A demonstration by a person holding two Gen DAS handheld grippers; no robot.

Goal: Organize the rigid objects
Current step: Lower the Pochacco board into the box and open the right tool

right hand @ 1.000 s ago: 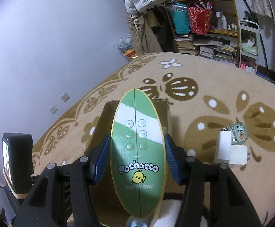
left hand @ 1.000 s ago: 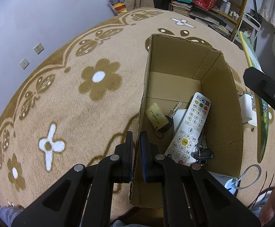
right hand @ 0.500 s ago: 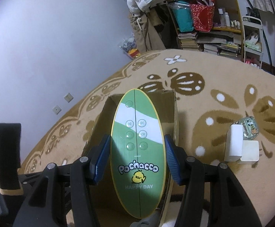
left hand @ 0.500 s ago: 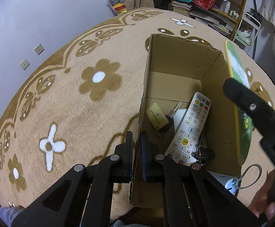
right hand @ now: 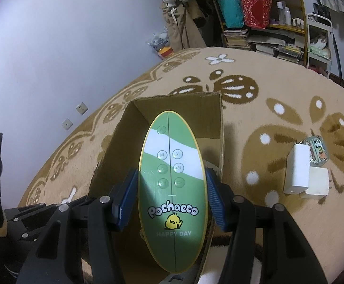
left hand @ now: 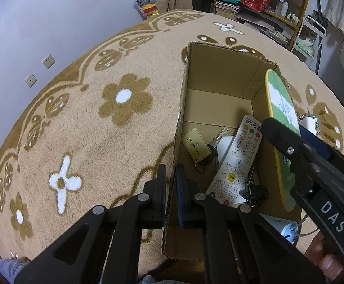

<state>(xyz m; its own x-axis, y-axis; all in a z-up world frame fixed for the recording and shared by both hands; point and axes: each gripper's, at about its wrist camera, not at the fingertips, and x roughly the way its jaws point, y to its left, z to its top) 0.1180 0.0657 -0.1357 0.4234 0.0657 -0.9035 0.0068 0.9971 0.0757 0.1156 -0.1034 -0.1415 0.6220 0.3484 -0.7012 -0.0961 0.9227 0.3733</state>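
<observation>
The green oval device (right hand: 173, 189) — printed "Pochacco" with a yellow chick and a column of round buttons — hangs over the open cardboard box (left hand: 219, 75), on the box's right side. In the left wrist view it shows edge-on (left hand: 282, 108), its far tip close to the right wall and its lower end down inside the box. Its long axis runs along the right gripper's (right hand: 172, 196) fingers, the button end pointing away from the camera toward the box's far wall, the printed face turned up.

On the box floor lie a white remote control (left hand: 237, 163), slanted, with a beige key tag (left hand: 195, 145) and a key (left hand: 218, 136) beside it on the left and a dark bunch of keys (left hand: 253, 190) at its near end; these fill most of the floor below the device. Outside, on the flowered carpet (left hand: 89, 130) to the right, stand two white blocks (right hand: 297, 170) touching each other and a small patterned case (right hand: 316, 150) against them. Shelves crowded with books and bags (right hand: 254, 9) line the far wall.

The right gripper's blue pads (right hand: 127, 201) press the device's two long edges — about half spread, pinching it across its width. The left gripper (left hand: 170, 194) is squeezed onto the box's left wall, one finger outside, one inside.
</observation>
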